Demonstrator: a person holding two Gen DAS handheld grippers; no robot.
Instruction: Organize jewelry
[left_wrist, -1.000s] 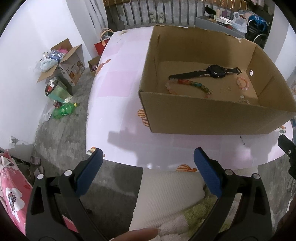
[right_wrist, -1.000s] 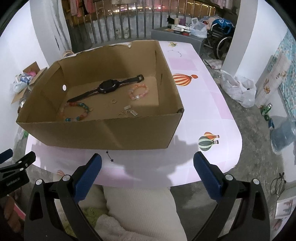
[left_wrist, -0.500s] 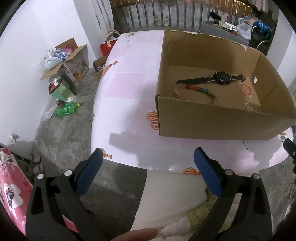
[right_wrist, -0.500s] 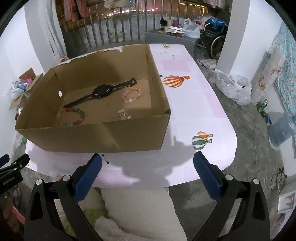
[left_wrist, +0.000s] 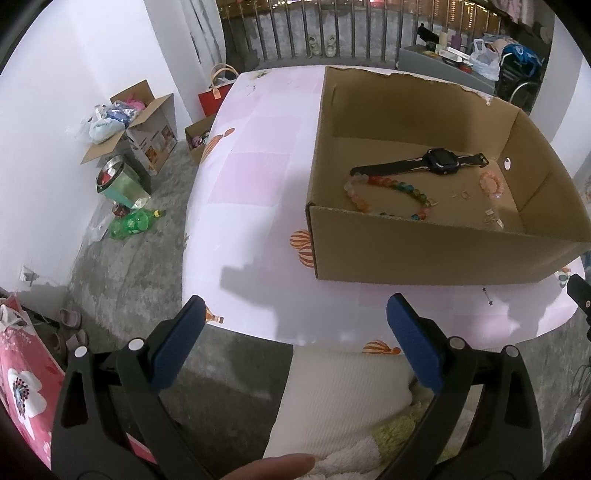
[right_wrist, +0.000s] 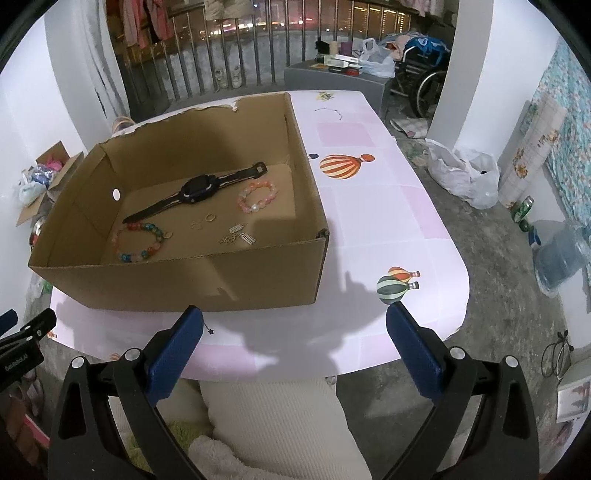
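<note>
So the pink balloon-print table (right_wrist: 388, 221) fills the middle of both views, and the cardboard box (right_wrist: 207, 273) takes up the centre-left of the right wrist view, upper right in the left one. All the jewelry sits inside it on the floor: the black watch (right_wrist: 197, 190) lies diagonally near the centre, the rainbow bead bracelet (right_wrist: 138, 240) is lower left of it, the pink bead bracelet (right_wrist: 257, 195) is to the right, and some tiny rings and charms (right_wrist: 236, 232) lie between them.

Left gripper (left_wrist: 295, 328) and right gripper (right_wrist: 295, 332) are both spread wide, holding nothing, low in frame at the near table edge.

My guess is everything's already boxed, or it's just starting. If picking, go over the near wall and straight down, watch first; the tiny charms will need a careful pinch
</note>
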